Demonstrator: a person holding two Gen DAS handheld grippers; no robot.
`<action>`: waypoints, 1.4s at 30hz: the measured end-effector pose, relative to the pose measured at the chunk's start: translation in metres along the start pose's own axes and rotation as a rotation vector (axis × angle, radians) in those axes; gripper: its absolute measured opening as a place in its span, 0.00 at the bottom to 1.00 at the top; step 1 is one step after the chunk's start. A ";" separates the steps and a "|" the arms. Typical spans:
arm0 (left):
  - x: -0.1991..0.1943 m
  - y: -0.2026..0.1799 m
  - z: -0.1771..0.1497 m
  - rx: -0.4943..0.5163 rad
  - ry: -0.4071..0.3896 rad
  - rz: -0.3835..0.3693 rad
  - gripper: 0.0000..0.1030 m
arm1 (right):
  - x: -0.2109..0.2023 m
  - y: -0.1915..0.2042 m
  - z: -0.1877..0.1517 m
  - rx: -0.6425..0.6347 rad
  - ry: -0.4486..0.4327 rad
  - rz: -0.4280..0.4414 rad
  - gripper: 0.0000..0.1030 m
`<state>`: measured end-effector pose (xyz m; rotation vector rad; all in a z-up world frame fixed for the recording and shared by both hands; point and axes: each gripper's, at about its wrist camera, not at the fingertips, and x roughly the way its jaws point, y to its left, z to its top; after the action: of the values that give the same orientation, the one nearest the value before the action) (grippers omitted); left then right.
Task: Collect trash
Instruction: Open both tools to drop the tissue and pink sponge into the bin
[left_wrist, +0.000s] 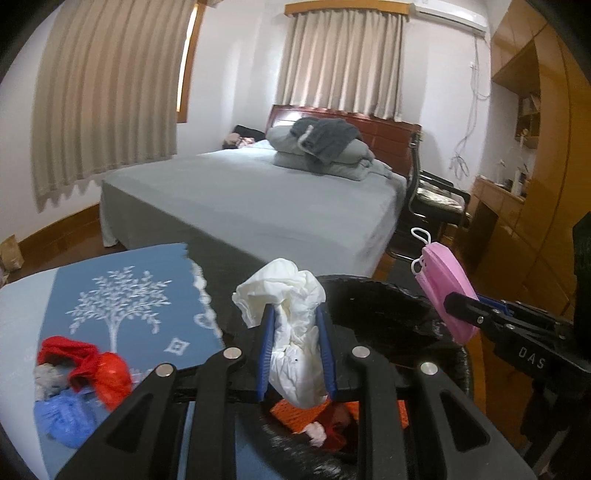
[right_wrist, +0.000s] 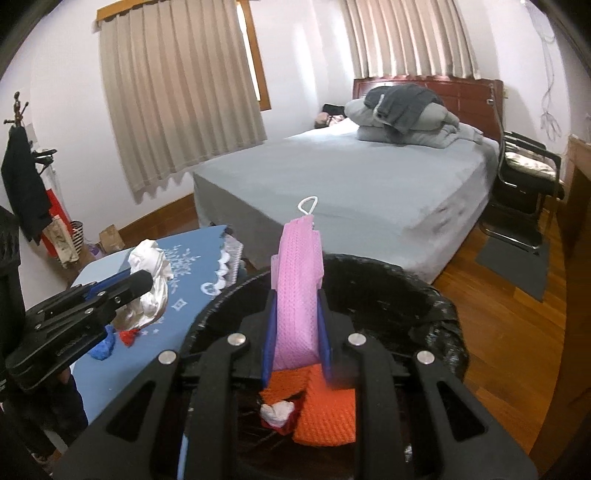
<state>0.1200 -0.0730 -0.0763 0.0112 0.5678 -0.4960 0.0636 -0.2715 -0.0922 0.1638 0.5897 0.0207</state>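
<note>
Trash sits in both our grippers above the black-lined bin (right_wrist: 424, 295): our left gripper (left_wrist: 295, 314) is clamped on a crumpled white wad (left_wrist: 284, 291), our right gripper (right_wrist: 297, 295) on a pink face mask (right_wrist: 297, 280). Orange mesh (right_wrist: 325, 410) lies inside the bin. Red (left_wrist: 99, 365) and blue scraps (left_wrist: 62, 417) remain on the blue table (left_wrist: 122, 266) at left.

Bin mouth open below both grippers; table edge close on the left.
Bin (right_wrist: 424, 295) wide, black liner rim all round, orange cloth (right_wrist: 325, 410) and scraps low inside, room above them. Left gripper (left_wrist: 295, 314) with white wad (left_wrist: 291, 332) and right gripper (right_wrist: 297, 295) with pink mask (right_wrist: 297, 295) hang near each other over it. Table (left_wrist: 22, 314) touches the bin's left; red bag (left_wrist: 107, 373) and blue bag (left_wrist: 62, 417) clutter its near part.
</note>
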 end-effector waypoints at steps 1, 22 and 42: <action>0.005 -0.004 0.000 0.004 0.005 -0.009 0.23 | 0.000 -0.004 -0.001 0.002 0.002 -0.005 0.19; 0.044 -0.017 -0.002 0.024 0.060 -0.023 0.70 | 0.011 -0.057 -0.013 0.069 -0.004 -0.127 0.88; -0.039 0.105 -0.014 -0.096 -0.023 0.293 0.94 | 0.036 0.050 0.006 -0.023 -0.012 0.048 0.95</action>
<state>0.1324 0.0390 -0.0812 -0.0027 0.5560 -0.1839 0.0987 -0.2211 -0.0991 0.1559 0.5734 0.0731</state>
